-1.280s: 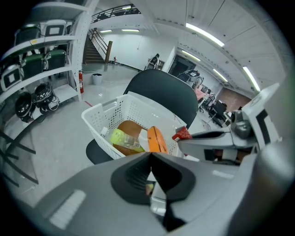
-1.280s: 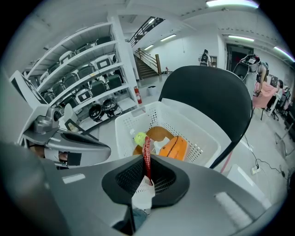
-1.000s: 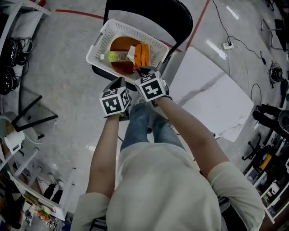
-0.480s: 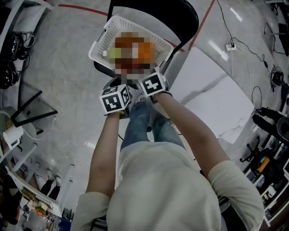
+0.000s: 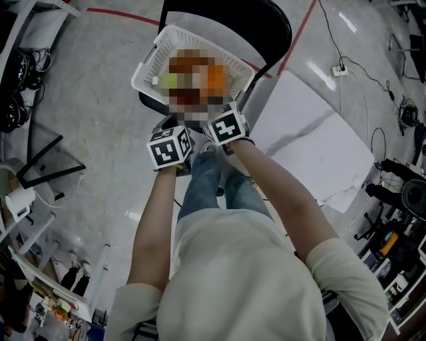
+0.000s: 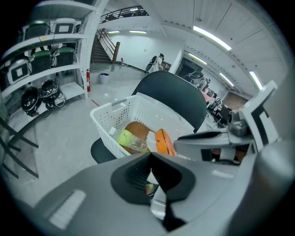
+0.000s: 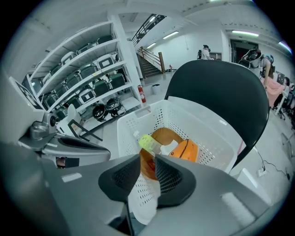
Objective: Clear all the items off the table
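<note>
Head view: the white basket (image 5: 152,54) sits on the black chair (image 5: 266,20), with the table (image 5: 319,146) to its right. Left gripper view: your left gripper (image 6: 151,159) is closed and empty. Right gripper view: your right gripper (image 7: 147,166) has just been opening, its jaws slightly apart and gripping nothing. The basket holds a green-labelled bottle (image 7: 150,143), an orange pouch (image 7: 184,150) and a brown dish (image 7: 165,134). The bottle looks light and slick; pinch its body.

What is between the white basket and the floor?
A black chair; the white basket sits on its seat, above the floor. The left gripper view shows it.
</note>
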